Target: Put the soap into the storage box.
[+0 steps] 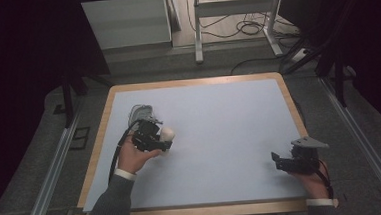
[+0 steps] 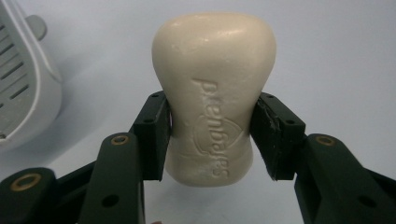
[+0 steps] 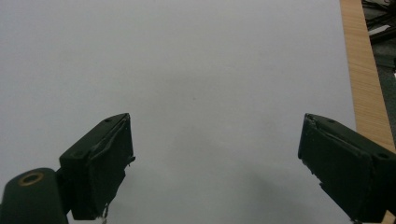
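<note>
Cream soap (image 2: 214, 93) sits clamped at its narrow waist by the left gripper (image 2: 211, 135), jaws closed on both sides, presumably because the waist resists slipping. It is held at the mat's (image 1: 219, 116) left side, just beside a grey slotted dish (image 2: 18, 79). Right gripper (image 3: 215, 154) waits near the mat's right edge, jaws wide apart, holding nothing.

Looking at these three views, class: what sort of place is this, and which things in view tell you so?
Probably a lab or workshop set up for recording, not a home. A wood-edged table with a plain white top stands among metal floor rails, and loose cables lie under a bare desk frame behind.
</note>
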`<state>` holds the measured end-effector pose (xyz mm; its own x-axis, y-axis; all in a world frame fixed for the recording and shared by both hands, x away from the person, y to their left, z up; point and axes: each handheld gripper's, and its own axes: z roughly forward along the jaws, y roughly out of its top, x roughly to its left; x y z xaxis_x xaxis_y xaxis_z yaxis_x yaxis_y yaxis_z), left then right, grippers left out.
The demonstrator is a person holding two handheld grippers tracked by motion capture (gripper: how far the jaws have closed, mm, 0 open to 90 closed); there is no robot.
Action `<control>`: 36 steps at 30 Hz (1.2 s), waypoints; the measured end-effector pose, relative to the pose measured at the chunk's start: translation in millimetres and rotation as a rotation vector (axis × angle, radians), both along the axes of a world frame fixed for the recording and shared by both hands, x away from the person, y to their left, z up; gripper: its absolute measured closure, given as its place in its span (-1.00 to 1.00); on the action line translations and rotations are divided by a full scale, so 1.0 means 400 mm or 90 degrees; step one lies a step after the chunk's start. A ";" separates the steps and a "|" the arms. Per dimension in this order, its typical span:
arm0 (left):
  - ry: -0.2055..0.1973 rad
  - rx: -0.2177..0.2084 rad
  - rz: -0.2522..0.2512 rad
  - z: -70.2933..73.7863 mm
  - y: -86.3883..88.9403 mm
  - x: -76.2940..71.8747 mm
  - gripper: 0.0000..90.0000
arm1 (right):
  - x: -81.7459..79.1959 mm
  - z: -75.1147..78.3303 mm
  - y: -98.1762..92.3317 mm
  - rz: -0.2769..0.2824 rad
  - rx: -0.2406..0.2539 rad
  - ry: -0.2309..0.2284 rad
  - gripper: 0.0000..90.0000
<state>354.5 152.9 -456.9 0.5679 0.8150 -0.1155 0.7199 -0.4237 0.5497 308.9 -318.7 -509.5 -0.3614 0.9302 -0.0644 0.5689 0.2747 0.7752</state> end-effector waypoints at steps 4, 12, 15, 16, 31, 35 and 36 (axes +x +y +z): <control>-0.002 -0.003 0.005 0.000 0.012 0.002 0.11 | 0.000 0.000 0.000 0.000 -0.001 0.000 -0.78; -0.003 -0.005 0.014 0.000 0.037 0.011 0.11 | 0.000 -0.001 0.001 0.002 -0.002 0.001 -0.78; -0.004 -0.009 0.023 -0.001 0.048 0.016 0.11 | 0.000 -0.001 0.001 0.001 -0.002 0.001 -0.78; -0.007 -0.011 0.026 -0.001 0.052 0.018 0.11 | 0.000 -0.001 0.001 0.001 -0.002 0.001 -0.78; -0.009 -0.017 0.071 0.016 0.123 0.064 0.11 | 0.001 -0.002 0.000 0.001 -0.004 0.003 -0.78; -0.006 -0.011 0.087 0.022 0.138 0.084 0.11 | 0.001 -0.002 -0.001 0.000 -0.004 0.003 -0.78; -0.006 -0.010 0.089 0.023 0.143 0.091 0.11 | 0.001 -0.002 -0.001 0.001 -0.004 0.003 -0.78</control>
